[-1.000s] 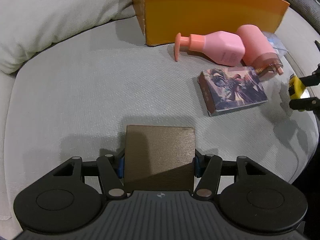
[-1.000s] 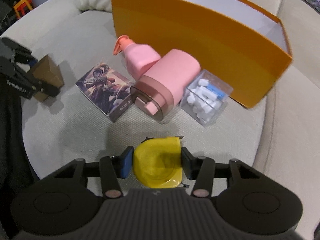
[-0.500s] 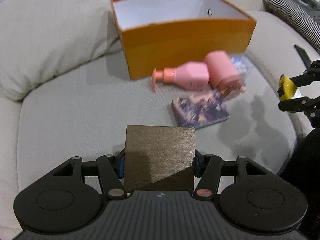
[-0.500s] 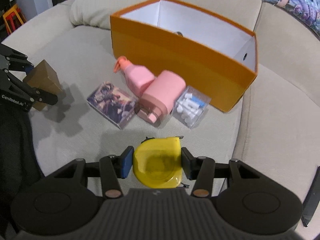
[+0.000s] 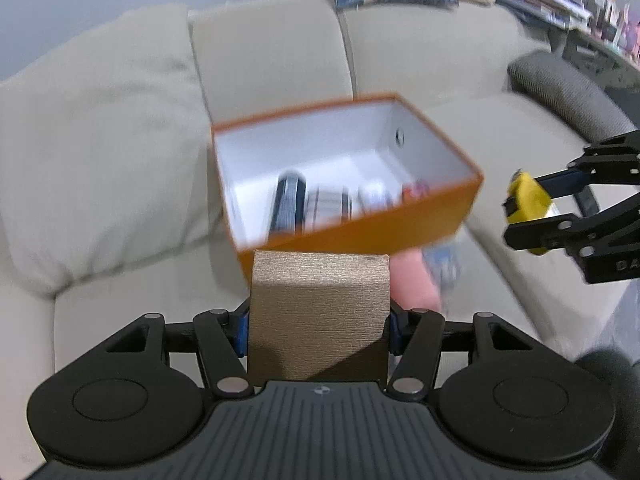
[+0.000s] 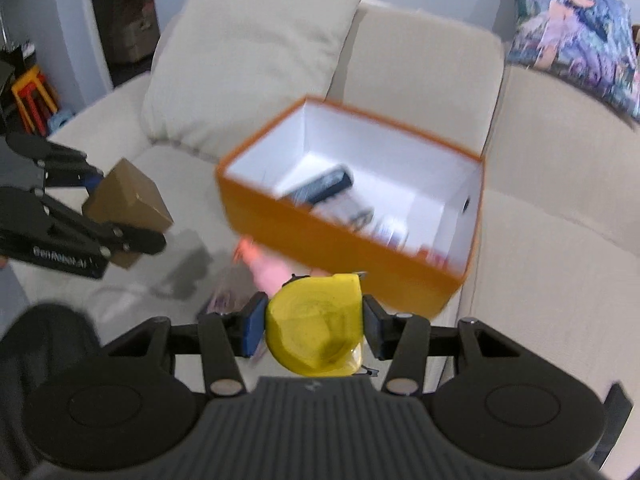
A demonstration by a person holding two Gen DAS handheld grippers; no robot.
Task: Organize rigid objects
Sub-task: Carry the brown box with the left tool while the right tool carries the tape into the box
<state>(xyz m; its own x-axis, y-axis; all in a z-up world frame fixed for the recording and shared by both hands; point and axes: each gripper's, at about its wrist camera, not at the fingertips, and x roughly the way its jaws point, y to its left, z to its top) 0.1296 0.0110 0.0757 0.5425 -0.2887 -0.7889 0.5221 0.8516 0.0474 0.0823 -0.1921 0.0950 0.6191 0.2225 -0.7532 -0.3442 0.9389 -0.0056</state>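
Note:
My left gripper [image 5: 318, 320] is shut on a brown box [image 5: 318, 312], held above the sofa seat in front of the orange box [image 5: 360, 236]. It also shows in the right wrist view [image 6: 124, 204]. My right gripper [image 6: 314, 324] is shut on a yellow tape measure [image 6: 316, 324], which also shows at the right of the left wrist view [image 5: 528, 208]. The orange box [image 6: 340, 244] is open with a white inside and holds several items, among them a dark one [image 6: 324, 184]. A pink bottle [image 5: 412, 284] lies by its near wall, mostly hidden.
The orange box stands on a beige sofa seat [image 5: 120, 320]. A beige cushion [image 6: 248, 60] leans at the back left and a patterned cushion [image 6: 572, 32] at the back right. A grey striped cushion [image 5: 568, 92] lies at the right. Both views are blurred.
Both grippers have risen and tilted up with their objects held. The inside of the orange box has come into view, and the pink bottles and picture box have dropped behind the held objects.

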